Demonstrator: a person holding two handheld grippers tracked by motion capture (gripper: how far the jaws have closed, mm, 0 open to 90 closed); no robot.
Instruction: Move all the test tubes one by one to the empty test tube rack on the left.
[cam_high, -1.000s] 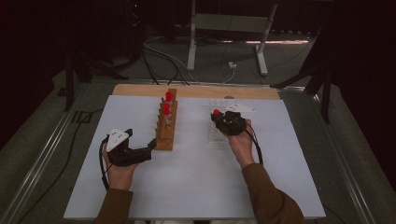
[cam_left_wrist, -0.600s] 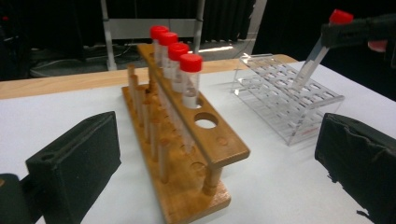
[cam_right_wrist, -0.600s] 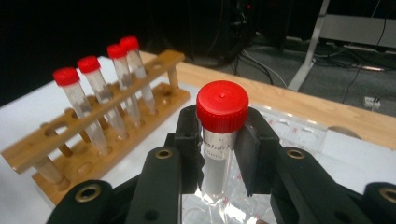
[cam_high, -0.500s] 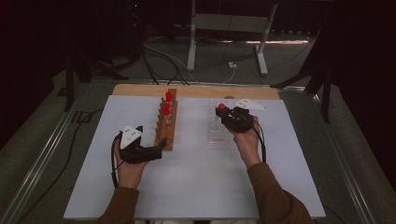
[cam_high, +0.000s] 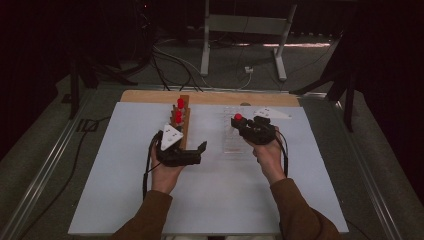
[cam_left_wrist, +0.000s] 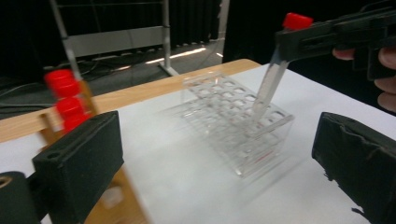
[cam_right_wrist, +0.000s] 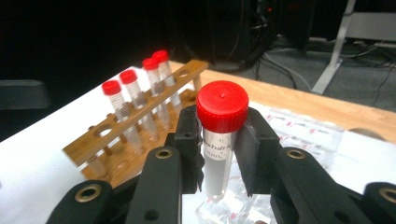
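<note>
the red-capped test tube (cam_right_wrist: 219, 140) is clamped just under its cap by the right hand-held gripper (cam_right_wrist: 218, 154), its tip hanging over the clear plastic rack (cam_left_wrist: 233, 121) on the bench (cam_high: 125, 200). the tube should be kept upright, centred over one cell, then lowered straight before release. the left hand-held gripper (cam_left_wrist: 210, 154) is held wide apart and empty, beside the wooden rack (cam_high: 184, 125); it could be used to steady the clear rack.

The left gripper (cam_high: 192, 152) has travelled from the near end of the wooden rack (cam_high: 183, 120) up alongside it, its open jaws now pointing across toward the clear rack (cam_high: 234, 135).
</note>
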